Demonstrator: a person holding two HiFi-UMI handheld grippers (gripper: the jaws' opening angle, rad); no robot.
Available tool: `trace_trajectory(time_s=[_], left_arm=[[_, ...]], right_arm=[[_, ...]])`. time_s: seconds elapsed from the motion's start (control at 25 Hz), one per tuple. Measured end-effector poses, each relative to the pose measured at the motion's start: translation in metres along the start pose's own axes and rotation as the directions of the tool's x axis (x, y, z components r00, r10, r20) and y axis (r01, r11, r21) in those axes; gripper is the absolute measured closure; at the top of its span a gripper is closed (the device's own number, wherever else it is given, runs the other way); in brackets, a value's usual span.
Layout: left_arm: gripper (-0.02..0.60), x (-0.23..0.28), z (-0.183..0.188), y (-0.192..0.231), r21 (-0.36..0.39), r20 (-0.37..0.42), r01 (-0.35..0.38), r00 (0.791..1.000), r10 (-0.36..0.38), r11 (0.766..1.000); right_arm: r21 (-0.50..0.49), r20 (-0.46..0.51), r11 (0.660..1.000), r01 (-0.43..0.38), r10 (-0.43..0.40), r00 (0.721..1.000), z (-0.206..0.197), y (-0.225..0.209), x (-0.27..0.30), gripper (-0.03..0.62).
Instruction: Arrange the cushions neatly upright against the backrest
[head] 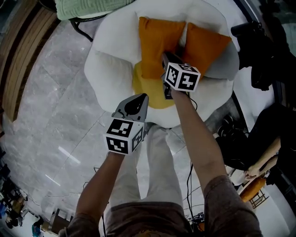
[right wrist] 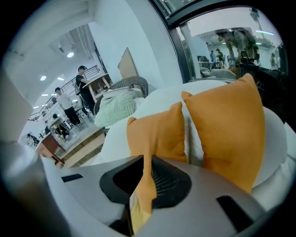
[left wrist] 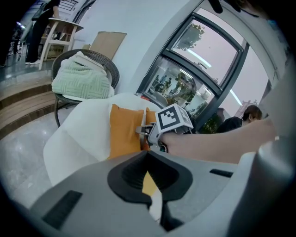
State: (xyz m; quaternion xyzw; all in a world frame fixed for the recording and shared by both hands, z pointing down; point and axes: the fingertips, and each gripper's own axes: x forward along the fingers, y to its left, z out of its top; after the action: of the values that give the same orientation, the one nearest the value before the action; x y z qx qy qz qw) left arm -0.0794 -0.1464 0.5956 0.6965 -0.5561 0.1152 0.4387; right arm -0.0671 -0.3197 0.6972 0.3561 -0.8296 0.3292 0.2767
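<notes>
Plainly the cushions point(head: 157, 44) are soft, light and floppy, so they should sag or topple if pushed low. My judgement is that a pinch on a corner or a top seam gives the best hold, with fabric that is grippy rather than slick and nothing that can break. Both are plain orange squares with pointed corners and a slightly puffed middle. They stand side by side on the white chair point(head: 113, 69), leaning on its backrest point(head: 162, 9) above a yellow seat pad point(head: 150, 92), with a sliver of white showing between them. The left cushion point(right wrist: 159, 134) sits a little lower than the right cushion point(right wrist: 226, 125). The right claw point(head: 164, 56) is at the left cushion's lower inner corner, its jaws narrowly apart with a strip of that orange fabric between them, seemingly loose rather than pinched. The left claw point(head: 141, 97) hangs near the chair's front edge, jaws together and empty.
</notes>
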Motion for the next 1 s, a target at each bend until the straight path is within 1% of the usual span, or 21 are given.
trace_trajectory(time_s=[0.08, 0.2, 0.32, 0.52, 0.72, 0.92, 1.0], left_arm=[[0.577, -0.005, 0.005, -0.005, -0.002, 0.004, 0.001, 1.000, -0.001, 1.000], [0.577, -0.010, 0.017, -0.017, 0.006, 0.017, 0.012, 1.000, -0.012, 1.000], [0.577, -0.017, 0.029, -0.033, 0.019, 0.027, 0.021, 0.999, -0.022, 1.000], [0.577, -0.038, 0.054, -0.064, 0.045, 0.044, 0.032, 0.998, -0.034, 0.998], [0.577, -0.068, 0.073, -0.099, 0.069, 0.053, 0.039, 0.998, -0.043, 0.997], [0.577, -0.099, 0.089, -0.136, 0.067, 0.060, 0.066, 0.996, -0.070, 0.996], [0.577, -0.110, 0.096, -0.153, 0.088, 0.058, 0.085, 0.994, -0.091, 0.992]], right_arm=[[-0.004, -0.009, 1.000, -0.005, 0.005, 1.000, -0.002, 0.005, -0.015, 0.554], [-0.005, -0.012, 1.000, 0.011, -0.011, 1.000, -0.001, 0.007, -0.045, 0.574], [0.012, -0.030, 1.000, 0.022, -0.022, 0.999, -0.007, 0.009, -0.076, 0.574], [0.034, -0.048, 0.999, 0.012, -0.011, 0.999, -0.010, 0.020, -0.128, 0.574], [0.070, -0.016, 0.998, 0.002, -0.001, 1.000, 0.005, 0.026, -0.187, 0.574], [0.059, 0.008, 0.998, -0.002, 0.002, 1.000, 0.029, 0.033, -0.239, 0.574], [0.057, 0.017, 0.998, 0.003, -0.004, 1.000, 0.039, 0.037, -0.258, 0.574]])
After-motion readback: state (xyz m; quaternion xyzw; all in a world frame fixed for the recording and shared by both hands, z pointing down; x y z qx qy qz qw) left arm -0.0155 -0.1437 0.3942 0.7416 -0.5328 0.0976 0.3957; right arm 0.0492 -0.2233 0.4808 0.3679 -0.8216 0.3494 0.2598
